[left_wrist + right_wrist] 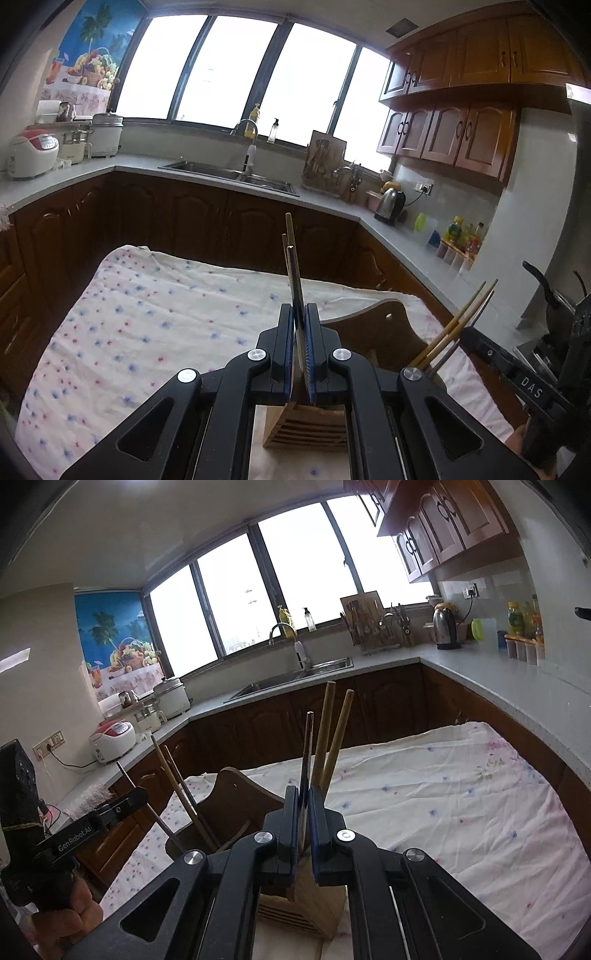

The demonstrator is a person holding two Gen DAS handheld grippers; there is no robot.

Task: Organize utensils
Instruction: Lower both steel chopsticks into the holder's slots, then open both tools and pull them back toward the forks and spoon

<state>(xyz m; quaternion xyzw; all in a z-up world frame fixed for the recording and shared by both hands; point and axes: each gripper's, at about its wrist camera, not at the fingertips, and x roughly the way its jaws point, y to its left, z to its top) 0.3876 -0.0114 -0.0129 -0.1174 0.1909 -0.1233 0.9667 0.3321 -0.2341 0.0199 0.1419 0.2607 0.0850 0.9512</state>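
My left gripper (300,314) is shut on a bundle of chopsticks (291,266) that stick up between the pads, above a light wooden slotted block (306,428). My right gripper (303,794) is shut on a dark chopstick (307,746) with two bamboo chopsticks (330,738) beside it, over the same block (306,904). A dark wooden holder (384,328) beside the block holds several chopsticks (454,325); it also shows in the right wrist view (236,805). Each gripper is seen edge-on from the other's camera.
The block and holder stand on a table under a floral cloth (155,325). Behind it run dark cabinets and a grey counter with a sink (229,173), rice cookers (33,151), a utensil rack (325,166), a kettle (389,206) and bottles (461,236).
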